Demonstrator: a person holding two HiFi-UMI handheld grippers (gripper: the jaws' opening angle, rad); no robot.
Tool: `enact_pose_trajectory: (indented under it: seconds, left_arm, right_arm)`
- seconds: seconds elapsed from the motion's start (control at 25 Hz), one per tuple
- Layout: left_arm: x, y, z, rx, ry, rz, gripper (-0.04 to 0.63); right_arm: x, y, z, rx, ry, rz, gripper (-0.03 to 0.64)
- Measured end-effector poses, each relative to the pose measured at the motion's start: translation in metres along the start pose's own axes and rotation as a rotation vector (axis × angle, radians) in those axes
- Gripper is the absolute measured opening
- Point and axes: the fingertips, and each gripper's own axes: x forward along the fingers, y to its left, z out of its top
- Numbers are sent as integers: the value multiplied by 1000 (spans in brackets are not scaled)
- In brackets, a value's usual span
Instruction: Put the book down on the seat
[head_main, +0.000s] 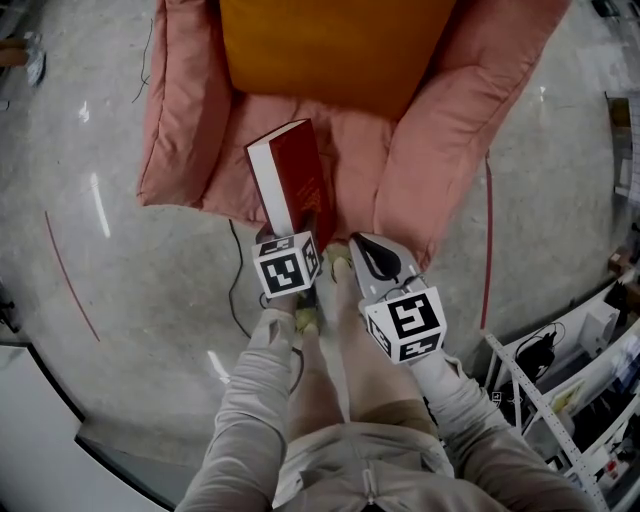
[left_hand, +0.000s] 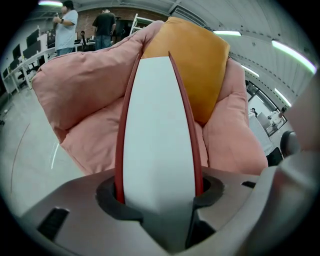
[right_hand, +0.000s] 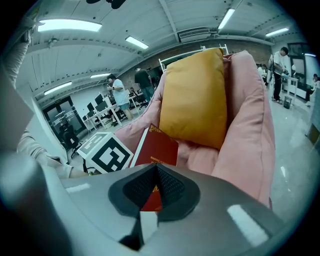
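Observation:
A thick red book (head_main: 290, 180) with white page edges stands upright over the front of the pink armchair's seat (head_main: 358, 150). My left gripper (head_main: 300, 236) is shut on its lower end. In the left gripper view the page edge (left_hand: 157, 135) rises straight up between the jaws of the left gripper (left_hand: 159, 202). My right gripper (head_main: 372, 256) hangs just right of the book, shut and empty. In the right gripper view, the right gripper (right_hand: 155, 171) has the book's cover (right_hand: 159, 147) just beyond it. An orange cushion (head_main: 330, 50) leans against the chair back.
The armchair's padded arms (head_main: 450, 130) flank the seat on both sides. A black cable (head_main: 235, 290) and a red cable (head_main: 488, 250) lie on the concrete floor. A white rack (head_main: 560, 400) stands at the lower right. People (left_hand: 65, 25) stand far behind the chair.

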Motion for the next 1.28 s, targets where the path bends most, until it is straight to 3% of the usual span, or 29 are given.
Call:
enact_pose_trajectory:
  seconds: [0.24, 0.52, 0.68, 0.92, 1.28]
  left_arm:
    - [9, 5, -1, -40, 18, 7, 252]
    - [6, 12, 4, -20, 21, 50, 276]
    - [-4, 31, 9, -52, -21, 121, 320]
    - [-26, 55, 17, -78, -68, 192, 333]
    - [-51, 59, 20, -76, -101, 192, 333]
  right_arm:
    - [2, 0, -2, 8, 0, 0, 0]
    - [3, 10, 0, 4, -3, 14, 0]
    - [0, 17, 3, 0, -13, 22, 0]
    - [-6, 24, 9, -4, -30, 25, 0]
    - [-10, 48, 13, -11, -49, 51, 0]
